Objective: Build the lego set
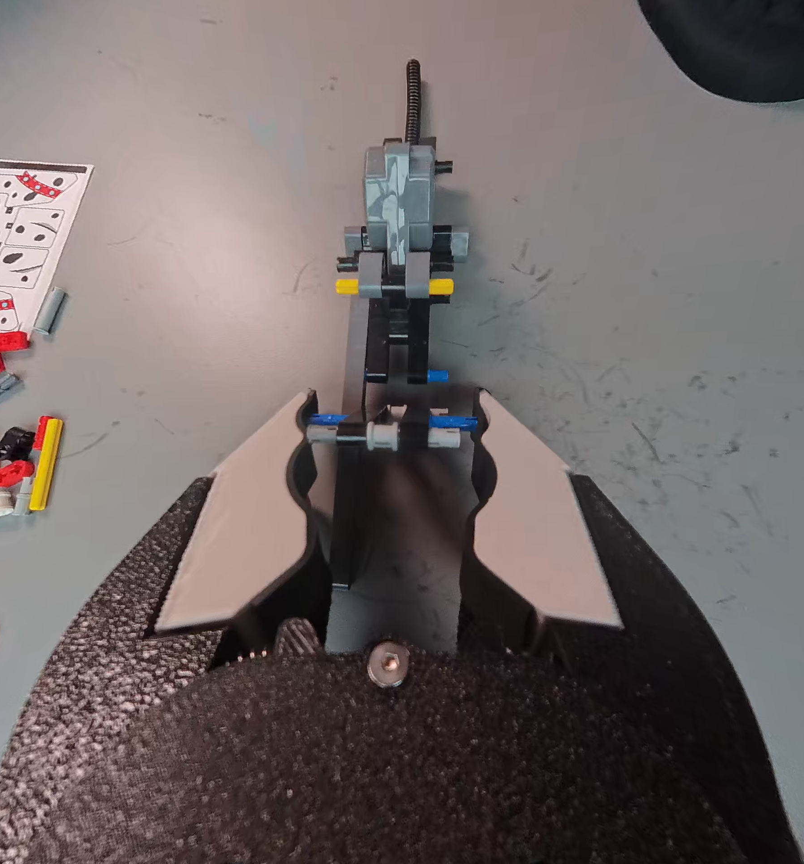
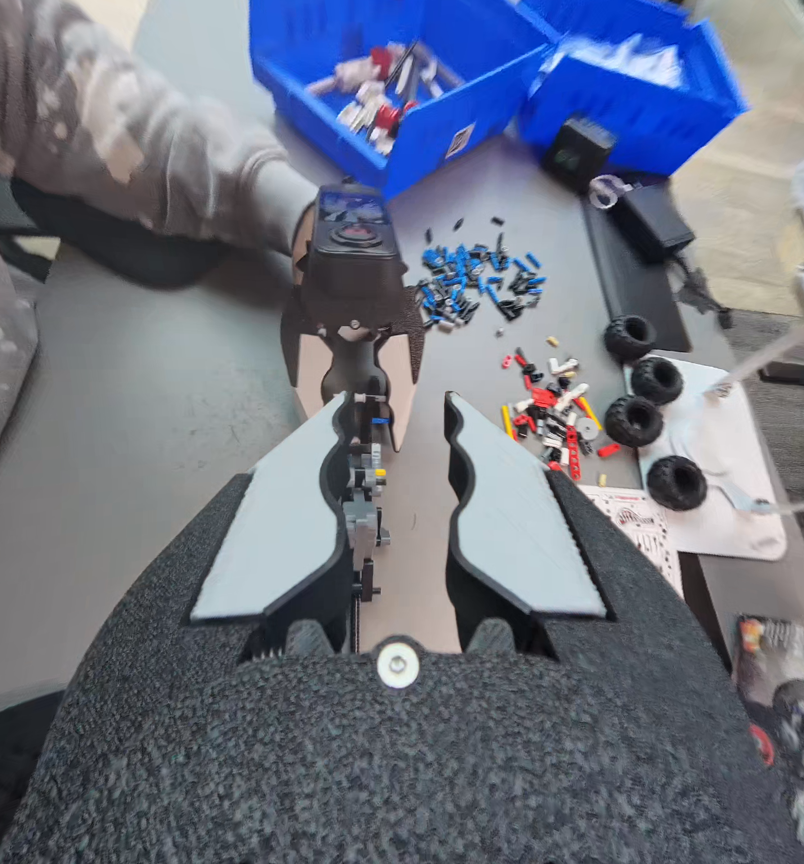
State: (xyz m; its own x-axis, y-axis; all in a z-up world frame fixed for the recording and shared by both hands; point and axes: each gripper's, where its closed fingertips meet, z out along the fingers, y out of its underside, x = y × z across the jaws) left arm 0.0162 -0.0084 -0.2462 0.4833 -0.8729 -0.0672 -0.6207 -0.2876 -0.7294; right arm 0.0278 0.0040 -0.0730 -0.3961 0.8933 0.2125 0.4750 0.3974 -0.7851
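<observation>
The lego assembly [image 1: 396,262] is a long black and grey frame with a grey block, yellow and blue pins, and a black spring rod at its far end. My left gripper [image 1: 396,411] is shut on its near end, at the blue pins and light grey bushes, and holds it over the grey table [image 1: 624,234]. In the right wrist view the left gripper [image 2: 358,421] faces me, holding the assembly [image 2: 365,505]. My right gripper [image 2: 395,397] is open. The assembly runs along the inside of its left finger [image 2: 273,514], and the right finger stands well apart from it.
Loose red, black, white and yellow parts [image 1: 12,458] and a sticker sheet [image 1: 16,243] lie at the left. The right wrist view shows blue bins [image 2: 437,131], a pile of blue and black pins [image 2: 474,285], mixed parts [image 2: 554,421], several tyres [image 2: 633,421] and a person's sleeve [image 2: 110,140]. Left tips to right tips: about 15 cm.
</observation>
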